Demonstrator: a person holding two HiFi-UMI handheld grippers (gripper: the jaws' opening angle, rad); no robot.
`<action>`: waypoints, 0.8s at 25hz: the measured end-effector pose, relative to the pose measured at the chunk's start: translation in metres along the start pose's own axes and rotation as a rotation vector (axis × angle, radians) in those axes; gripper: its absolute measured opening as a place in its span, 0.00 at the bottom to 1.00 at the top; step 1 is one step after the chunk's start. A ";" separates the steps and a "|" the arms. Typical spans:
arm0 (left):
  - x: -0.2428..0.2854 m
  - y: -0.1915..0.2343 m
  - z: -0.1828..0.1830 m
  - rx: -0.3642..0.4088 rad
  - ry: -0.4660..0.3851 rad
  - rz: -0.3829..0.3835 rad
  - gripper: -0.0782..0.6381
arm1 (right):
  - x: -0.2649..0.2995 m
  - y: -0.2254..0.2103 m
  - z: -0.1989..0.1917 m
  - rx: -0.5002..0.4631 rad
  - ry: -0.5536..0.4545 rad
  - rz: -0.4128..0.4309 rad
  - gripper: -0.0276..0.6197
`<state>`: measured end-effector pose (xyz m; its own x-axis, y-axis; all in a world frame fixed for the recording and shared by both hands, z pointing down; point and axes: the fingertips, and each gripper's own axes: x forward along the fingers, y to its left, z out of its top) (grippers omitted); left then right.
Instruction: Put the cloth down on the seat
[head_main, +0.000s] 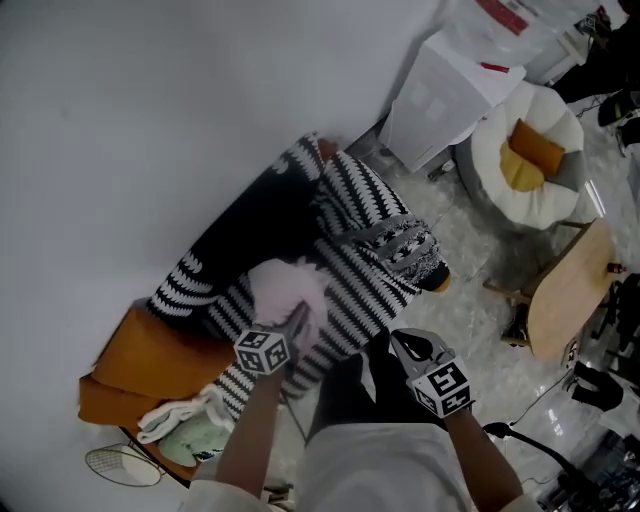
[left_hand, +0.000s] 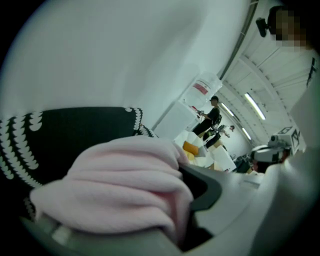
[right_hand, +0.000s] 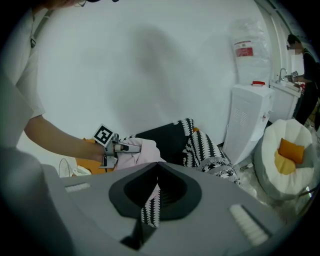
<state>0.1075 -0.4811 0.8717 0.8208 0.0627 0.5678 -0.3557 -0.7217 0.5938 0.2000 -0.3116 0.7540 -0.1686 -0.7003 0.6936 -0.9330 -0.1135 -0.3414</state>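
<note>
**White wall, draped seat, cloth not yet let go**

White wall (head_main: 150, 100) backs an orange seat (head_main: 150, 365) with a black-and-white throw (head_main: 370, 200) draped over most of it.

The pink cloth (head_main: 285, 285) is bunched in thick folds in the left gripper (head_main: 298, 318), whose jaws are pinching it. It hangs over the middle of the seat, above the throw. No view shows whether its underside touches the throw. The right gripper (head_main: 408, 345) hovers to the right, nearer the person, with its tips pressed together and nothing between them. Only the striped throw shows through the slit behind them. Well apart on the far right sits a white beanbag chair (head_main: 530, 160).

The step in hand looks like lowering and letting go. Several things could go wrong:
- The thick folds fill the jaws, so the cloth could cling to a pad and lift away again.
- The throw looks rumpled and loose, so a release near the seat's near edge could let the bundle roll off toward the floor.
- A jaw could snag the throw and drag it.
</note>
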 end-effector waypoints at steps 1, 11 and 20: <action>0.004 0.003 -0.001 0.001 0.010 0.013 0.28 | 0.000 -0.001 -0.003 0.006 0.004 -0.002 0.05; 0.020 0.029 -0.018 -0.039 0.077 0.100 0.59 | 0.006 -0.006 -0.016 0.036 0.020 -0.011 0.05; 0.000 0.036 -0.043 -0.082 0.126 0.122 0.61 | 0.011 0.007 -0.012 0.018 0.018 -0.008 0.05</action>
<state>0.0753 -0.4771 0.9176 0.7087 0.0680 0.7022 -0.4883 -0.6711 0.5578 0.1879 -0.3115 0.7675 -0.1670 -0.6866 0.7076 -0.9286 -0.1316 -0.3469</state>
